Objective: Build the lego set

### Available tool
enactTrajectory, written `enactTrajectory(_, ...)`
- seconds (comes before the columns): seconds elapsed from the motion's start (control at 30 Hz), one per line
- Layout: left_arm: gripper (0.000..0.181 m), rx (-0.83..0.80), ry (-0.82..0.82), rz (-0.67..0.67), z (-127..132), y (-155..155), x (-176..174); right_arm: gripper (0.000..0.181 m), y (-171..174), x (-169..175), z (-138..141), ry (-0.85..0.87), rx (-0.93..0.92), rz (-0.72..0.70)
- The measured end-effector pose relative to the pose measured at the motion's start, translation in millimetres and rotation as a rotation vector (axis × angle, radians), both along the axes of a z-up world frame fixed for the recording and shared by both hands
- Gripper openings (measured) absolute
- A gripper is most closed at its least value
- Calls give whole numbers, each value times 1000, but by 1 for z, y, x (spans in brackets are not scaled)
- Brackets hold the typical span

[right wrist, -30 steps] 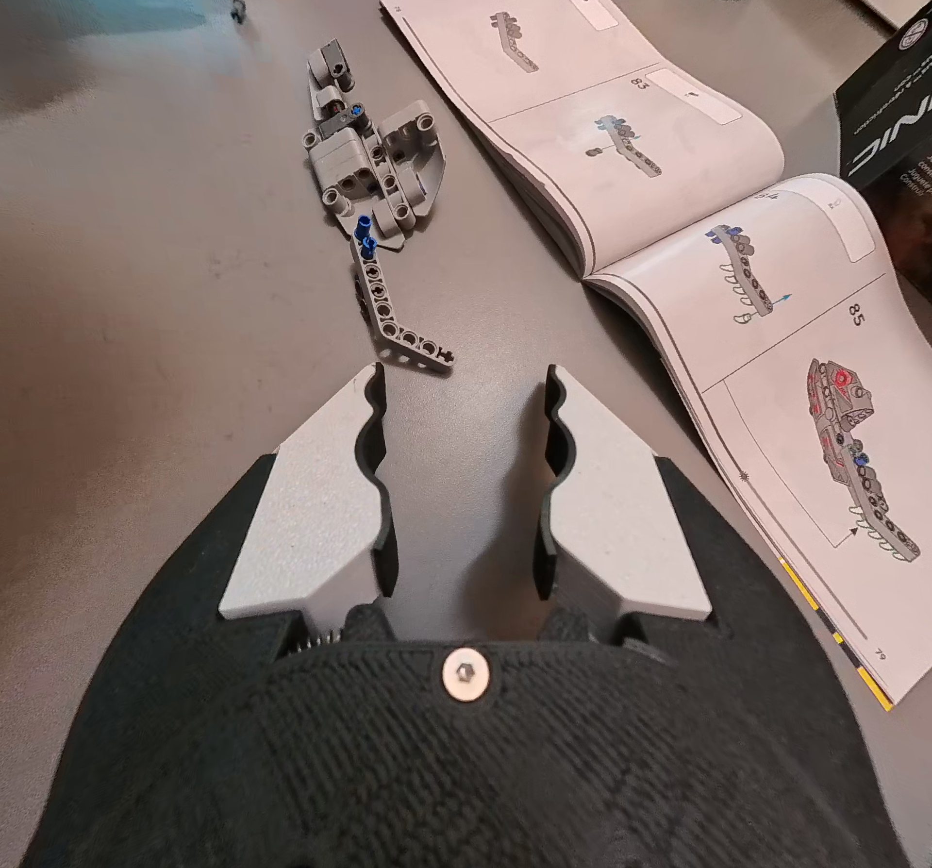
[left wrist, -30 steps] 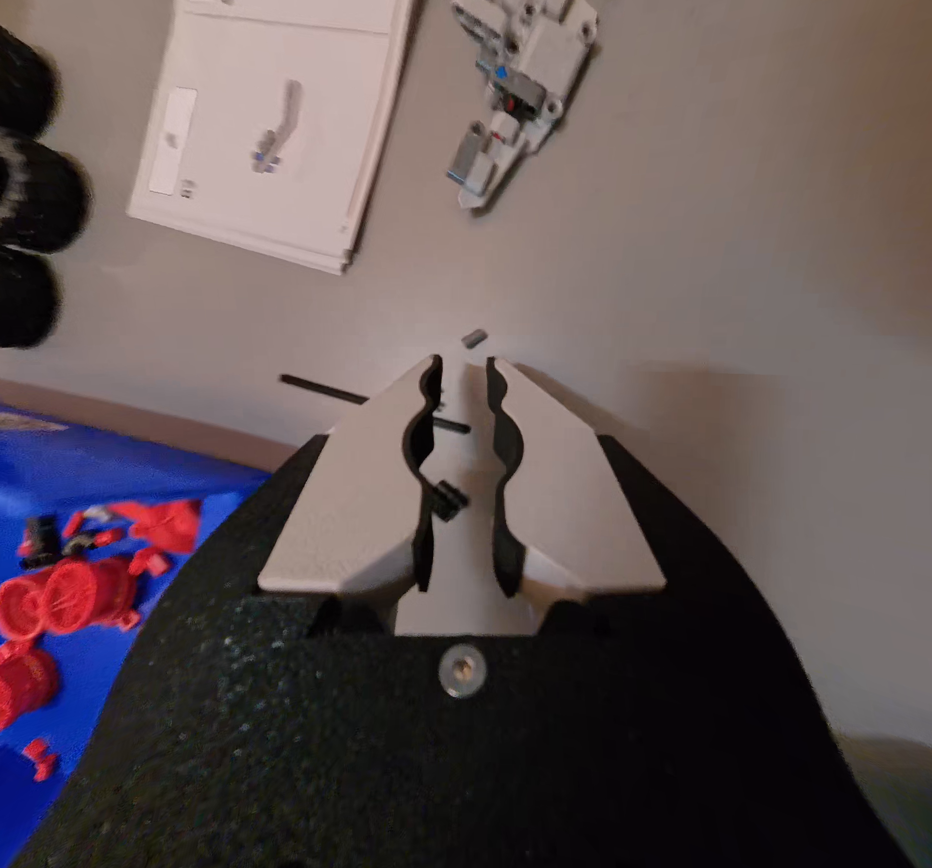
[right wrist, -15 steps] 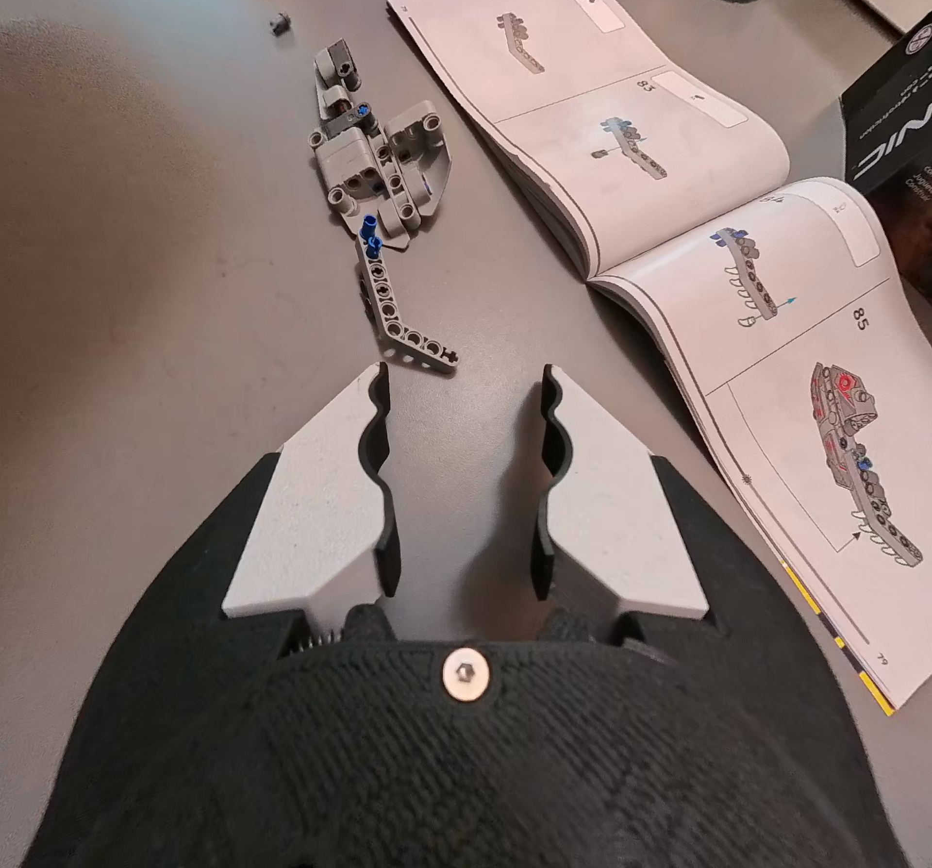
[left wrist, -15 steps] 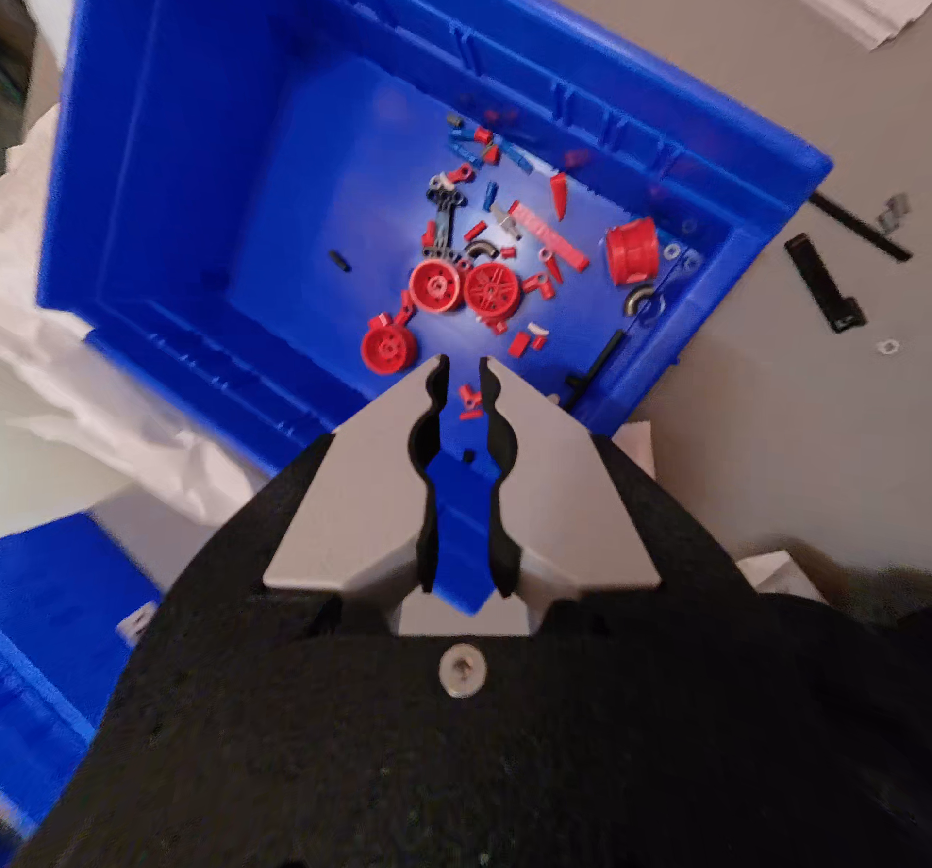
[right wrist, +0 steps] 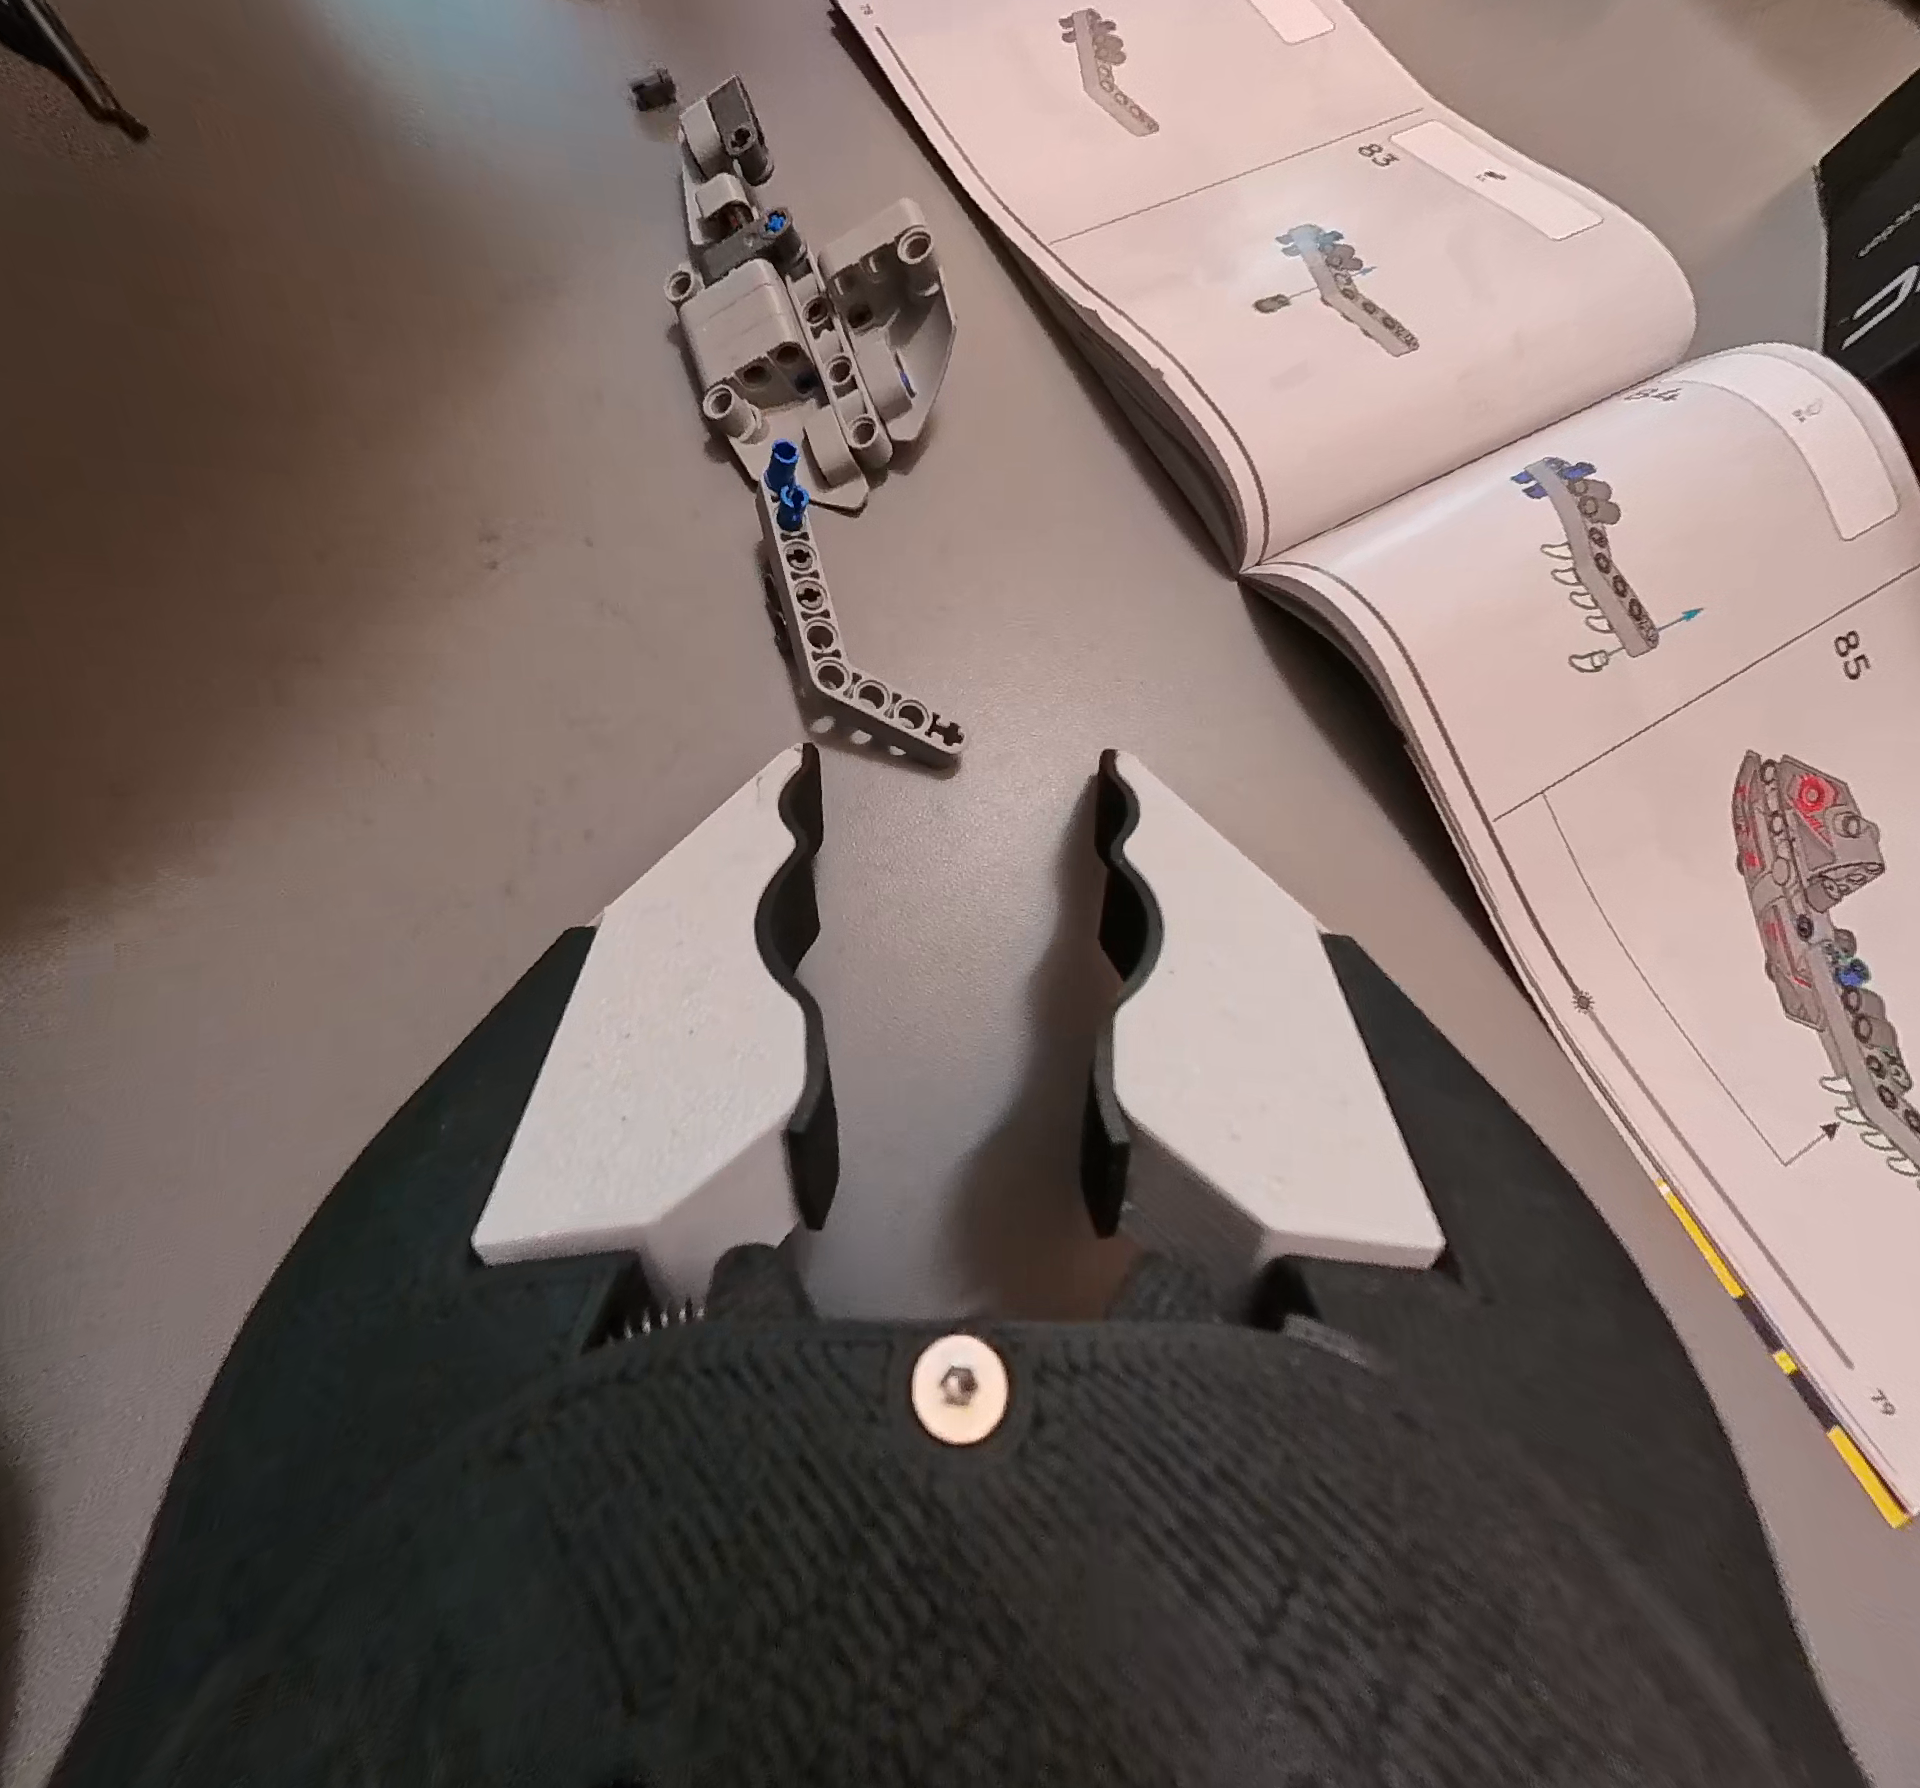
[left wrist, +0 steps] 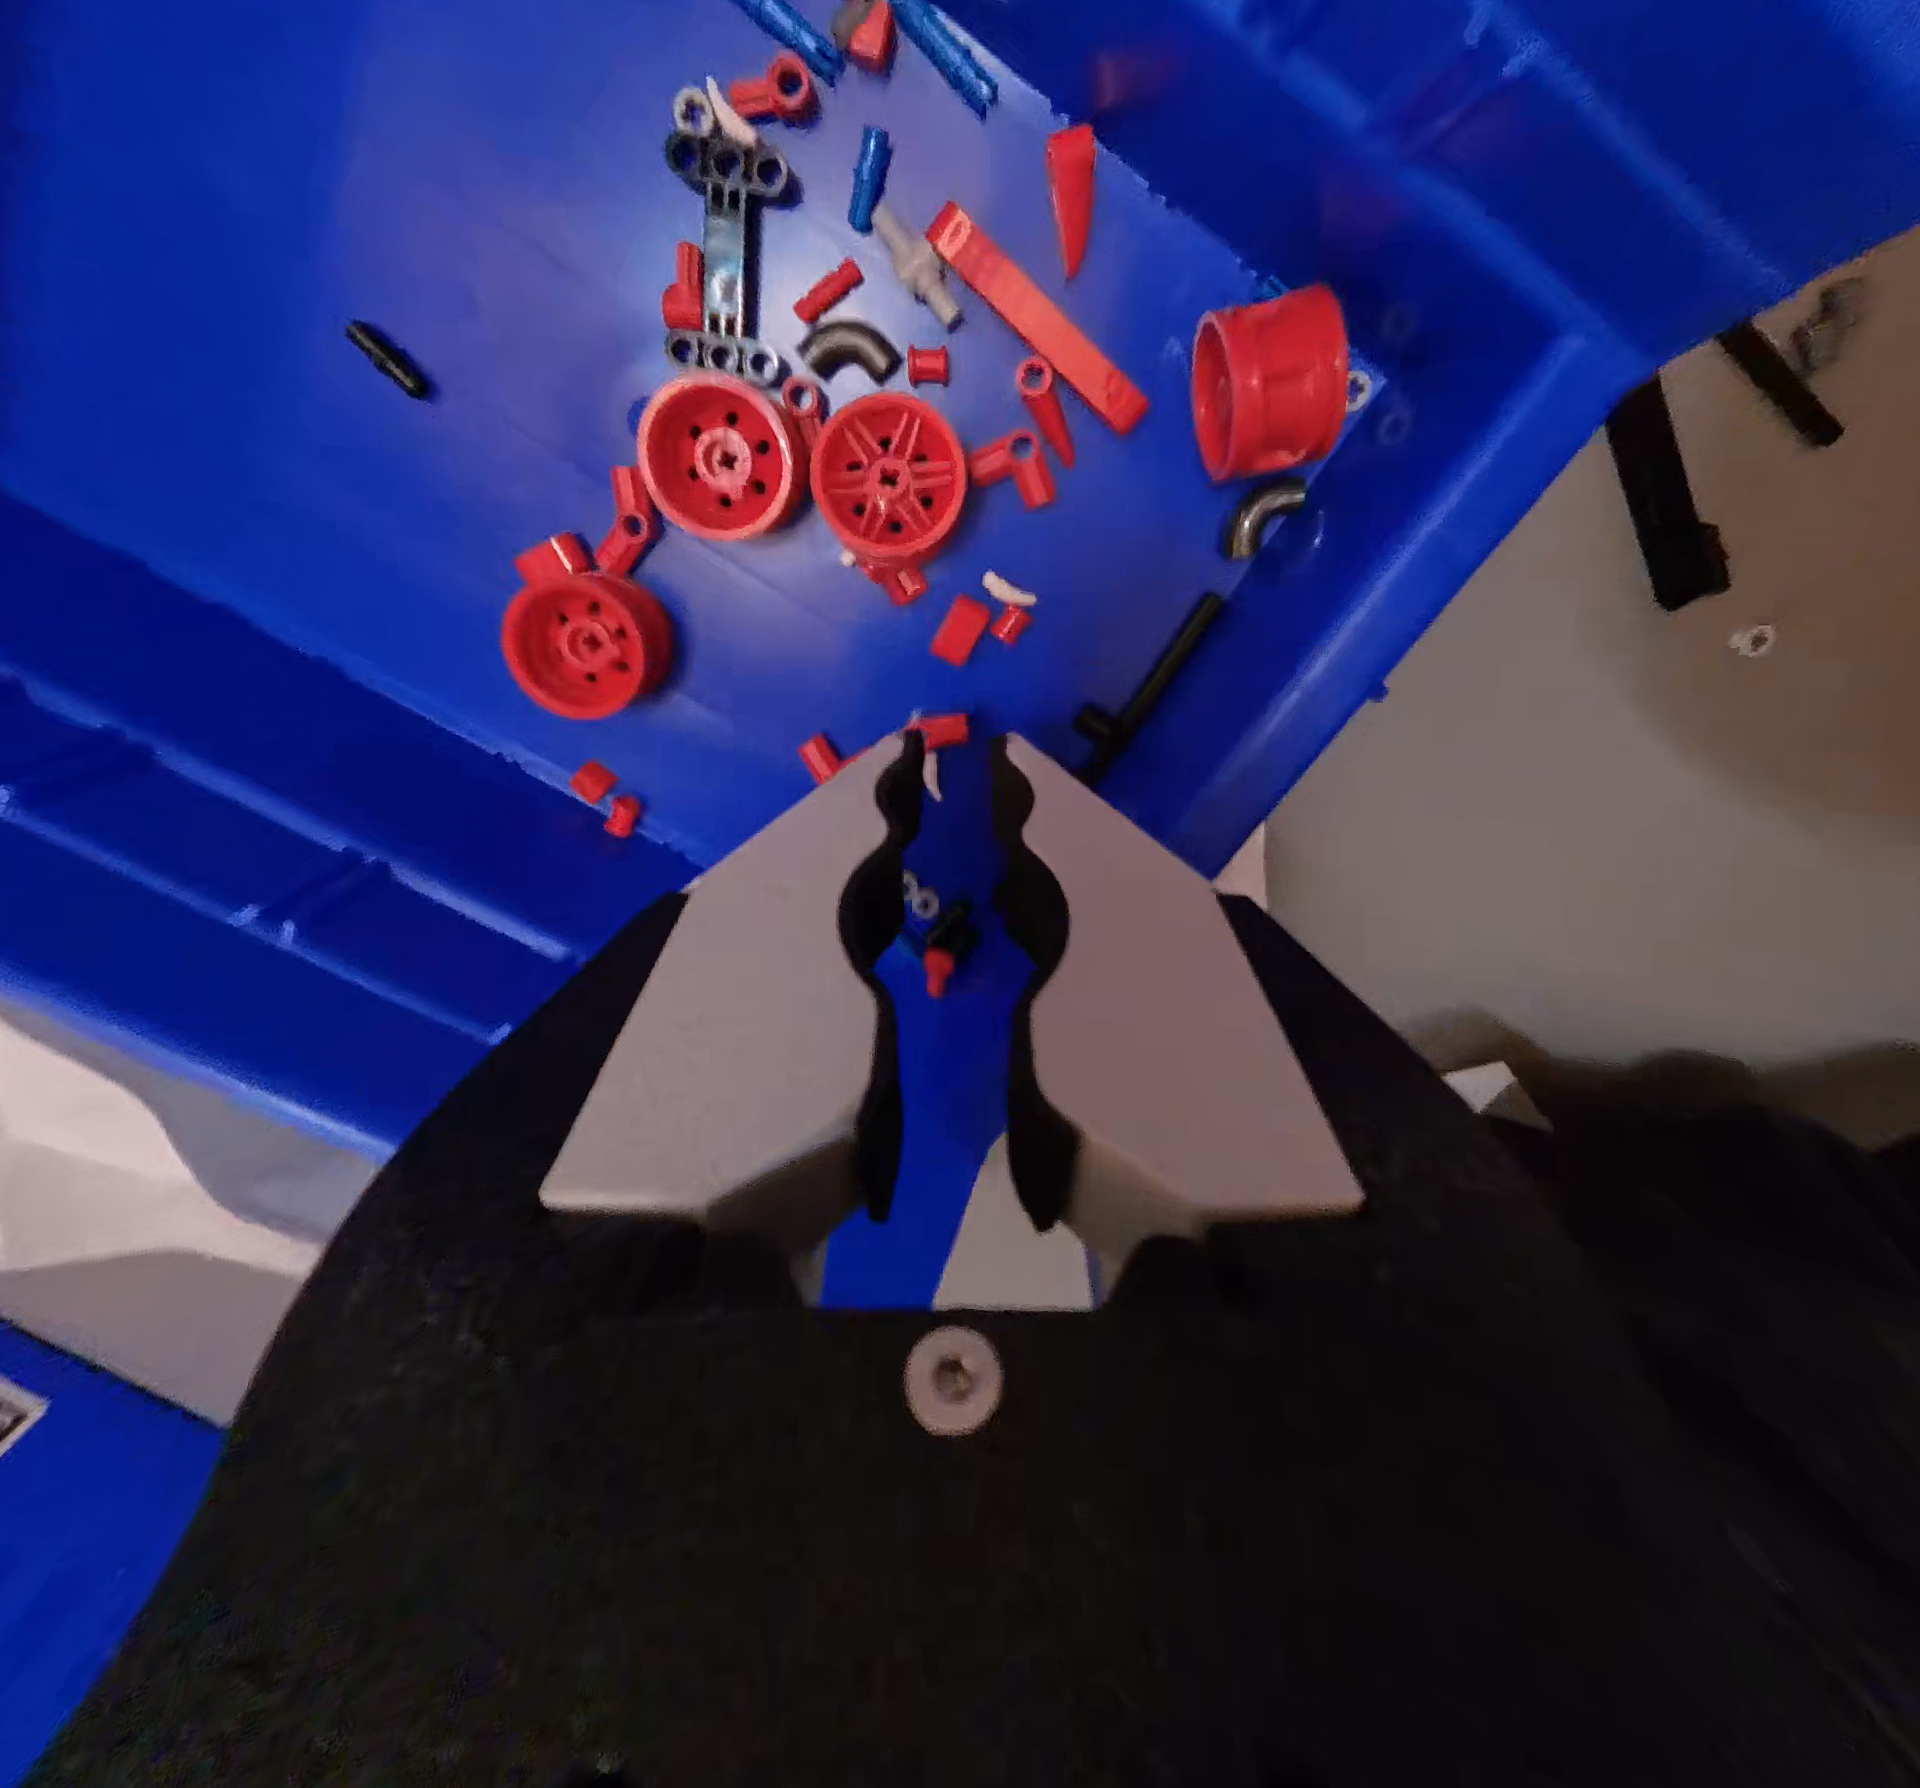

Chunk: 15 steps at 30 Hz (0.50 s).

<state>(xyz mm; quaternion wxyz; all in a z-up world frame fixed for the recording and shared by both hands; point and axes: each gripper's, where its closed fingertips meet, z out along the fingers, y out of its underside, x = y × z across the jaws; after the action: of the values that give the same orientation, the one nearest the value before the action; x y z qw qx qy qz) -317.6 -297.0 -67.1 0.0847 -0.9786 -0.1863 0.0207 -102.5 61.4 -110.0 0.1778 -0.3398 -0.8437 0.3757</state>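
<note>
Your left gripper (left wrist: pixel 954 751) hangs narrowly parted and empty over the blue bin (left wrist: pixel 1455 180) of red pieces, while your right gripper (right wrist: pixel 954 767), wide apart, holds nothing below the grey assembly (right wrist: pixel 800 336) at upper centre.

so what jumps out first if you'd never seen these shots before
The bright blue bin fills the left wrist view, red wheels and small parts scattered across its floor. In the right wrist view, an open instruction booklet lies right of a grey half-built model on the table.
</note>
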Motion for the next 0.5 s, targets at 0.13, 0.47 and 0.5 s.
enactTrajectory(0.13, 19, 120, 28, -9, -6, 31, -18, 49, -1, 1, 0, 2, 1, 9)
enactTrajectory(0.47, 16, 149, -13, -118, -38, 51, -25, 48, -1, 1, 0, -12, -8, 13)
enactTrajectory(0.5, 16, 128, -21, -111, -42, 45, -26, 48, -2, 1, 0, -13, -9, 13)
